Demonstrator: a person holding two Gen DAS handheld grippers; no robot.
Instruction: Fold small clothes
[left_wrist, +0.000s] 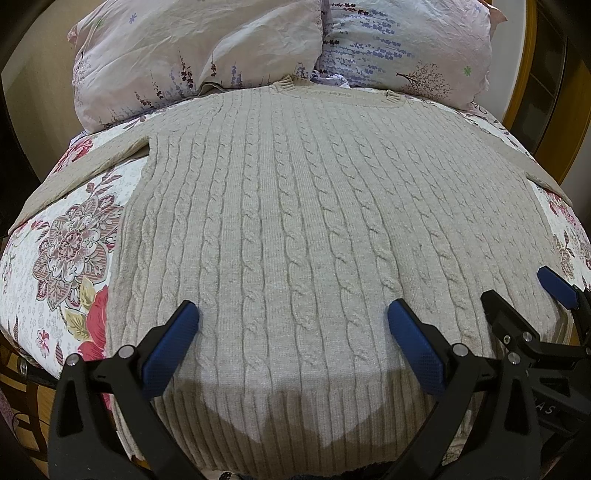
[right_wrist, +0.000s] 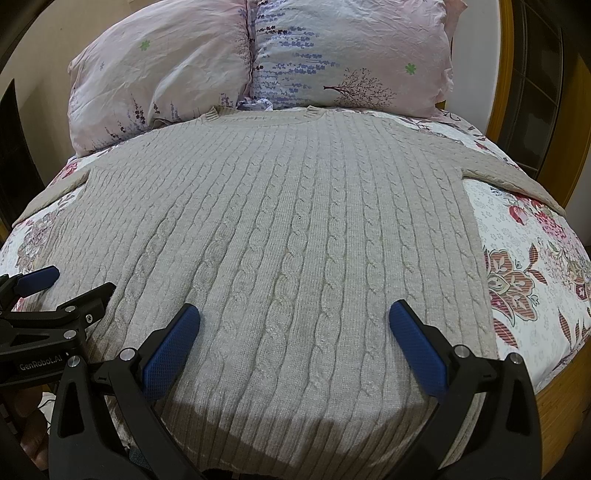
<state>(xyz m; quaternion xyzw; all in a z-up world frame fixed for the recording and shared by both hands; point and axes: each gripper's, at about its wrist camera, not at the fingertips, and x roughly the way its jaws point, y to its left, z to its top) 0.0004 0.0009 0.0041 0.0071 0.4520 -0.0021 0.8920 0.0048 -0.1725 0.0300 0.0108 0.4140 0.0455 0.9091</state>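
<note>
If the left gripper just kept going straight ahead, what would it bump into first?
Most likely the beige cable-knit sweater spread on the bed: the open left gripper points across it toward the pillows, though its height above the knit is unclear.

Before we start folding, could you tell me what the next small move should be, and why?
Probably lower both open grippers, left gripper and right gripper, onto the ribbed hem and pinch it. The beige sweater lies flat on the bedspread, sleeves out, and nothing is gripped yet.

- left gripper (left_wrist: 293, 321): fingers spread wide, nothing between them, blue pads facing inward
- right gripper (right_wrist: 294, 320): same deal, wide open, held level just beside the left one
</note>
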